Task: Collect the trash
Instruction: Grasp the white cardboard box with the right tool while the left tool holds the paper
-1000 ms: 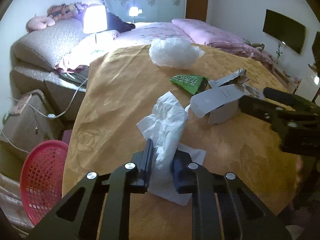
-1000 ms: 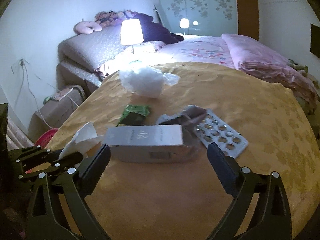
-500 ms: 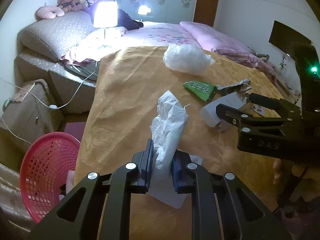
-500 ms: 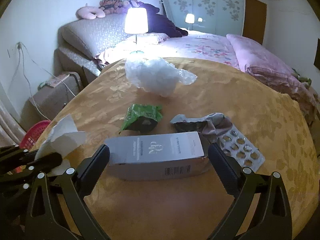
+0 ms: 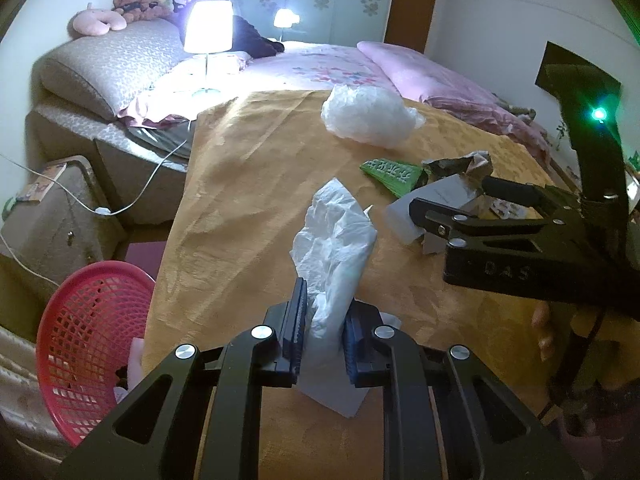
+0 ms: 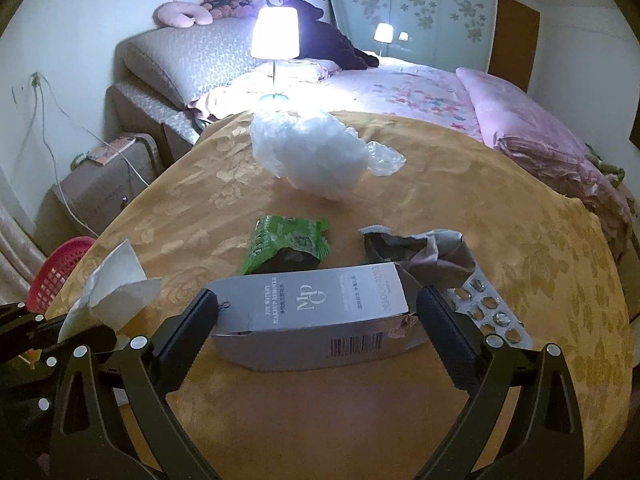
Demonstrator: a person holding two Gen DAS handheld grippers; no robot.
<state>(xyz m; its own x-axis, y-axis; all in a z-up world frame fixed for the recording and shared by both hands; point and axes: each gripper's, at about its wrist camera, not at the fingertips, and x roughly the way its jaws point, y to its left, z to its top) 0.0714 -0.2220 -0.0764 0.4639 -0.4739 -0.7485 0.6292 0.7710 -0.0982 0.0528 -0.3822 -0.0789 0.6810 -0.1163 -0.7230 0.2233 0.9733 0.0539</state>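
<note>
My left gripper (image 5: 323, 334) is shut on a crumpled white tissue (image 5: 334, 240) and holds it above the yellow-clothed table (image 5: 248, 208). The tissue also shows in the right wrist view (image 6: 116, 292) at the left. My right gripper (image 6: 316, 320) is open, its fingers on either side of a grey makeup-remover carton (image 6: 316, 312) lying on the table. Behind the carton lie a green wrapper (image 6: 288, 244), a crumpled grey wrapper (image 6: 416, 252), a pill blister sheet (image 6: 488, 316) and a clear plastic bag (image 6: 320, 156).
A red mesh basket (image 5: 84, 344) stands on the floor left of the table, with some white scraps inside. A bed with pink bedding (image 6: 460, 96) and a lit lamp (image 6: 275, 36) lie beyond the table. A brown suitcase (image 5: 52, 216) stands at the far left.
My left gripper has swung left with the tissue, bringing the red basket further into view. My right gripper has closed in on the carton, which now sits between its open fingers.
</note>
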